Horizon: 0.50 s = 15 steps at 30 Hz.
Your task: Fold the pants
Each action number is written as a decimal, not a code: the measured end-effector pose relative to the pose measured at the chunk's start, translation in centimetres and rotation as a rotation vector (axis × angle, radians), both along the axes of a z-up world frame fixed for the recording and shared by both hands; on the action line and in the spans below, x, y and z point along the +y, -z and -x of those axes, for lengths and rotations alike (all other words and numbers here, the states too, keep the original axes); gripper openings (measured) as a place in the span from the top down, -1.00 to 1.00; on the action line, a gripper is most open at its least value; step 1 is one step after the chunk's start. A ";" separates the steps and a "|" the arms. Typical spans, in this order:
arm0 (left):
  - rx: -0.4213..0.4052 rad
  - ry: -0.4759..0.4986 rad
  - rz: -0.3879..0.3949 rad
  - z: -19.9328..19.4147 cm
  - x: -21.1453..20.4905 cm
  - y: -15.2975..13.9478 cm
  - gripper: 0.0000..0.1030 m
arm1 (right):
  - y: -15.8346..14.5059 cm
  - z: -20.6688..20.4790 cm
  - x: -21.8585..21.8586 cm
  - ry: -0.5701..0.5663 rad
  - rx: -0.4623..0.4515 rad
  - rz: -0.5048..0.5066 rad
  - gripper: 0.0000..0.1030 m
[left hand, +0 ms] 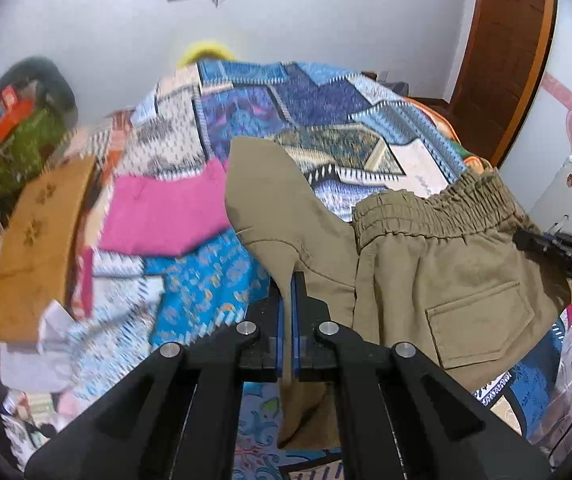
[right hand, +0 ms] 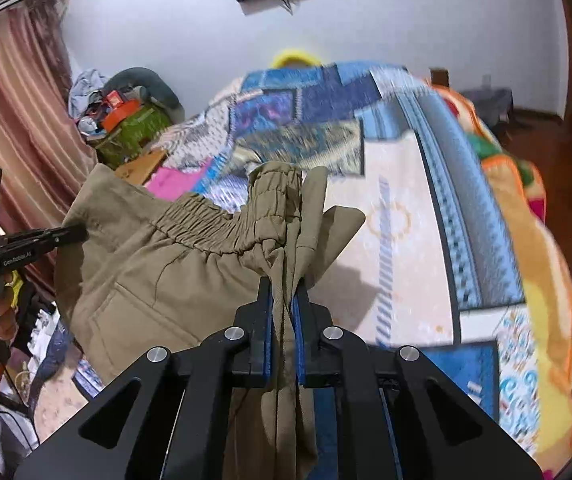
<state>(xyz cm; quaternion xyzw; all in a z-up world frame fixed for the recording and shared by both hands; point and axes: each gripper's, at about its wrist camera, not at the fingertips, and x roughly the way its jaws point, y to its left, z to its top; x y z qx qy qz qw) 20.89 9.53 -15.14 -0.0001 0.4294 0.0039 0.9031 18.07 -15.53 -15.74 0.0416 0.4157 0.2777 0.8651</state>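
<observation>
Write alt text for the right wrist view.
The right gripper is shut on bunched fabric of the khaki elastic-waist pants, held above a blue patchwork bedspread. At the left edge, the left gripper grips the pants' other side.

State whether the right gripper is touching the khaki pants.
Touching: the right wrist view shows the right gripper with its blue pads shut on bunched khaki pants fabric.

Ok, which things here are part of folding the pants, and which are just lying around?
Job:
khaki pants
left tongs
right tongs
patterned blanket, the surface beneath

Lying about:
pink cloth
tan cloth
green bag
curtain
</observation>
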 end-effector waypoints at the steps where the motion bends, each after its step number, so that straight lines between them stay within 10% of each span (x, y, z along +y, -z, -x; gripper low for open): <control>1: -0.007 -0.002 -0.001 -0.1 0.1 -0.3 0.95 | -0.5 -0.2 0.3 -0.004 -0.016 0.004 0.86; 15: -0.124 -0.103 -0.065 -3.5 6.6 -5.4 0.95 | -6.0 -4.9 6.2 -0.069 -0.182 0.022 0.86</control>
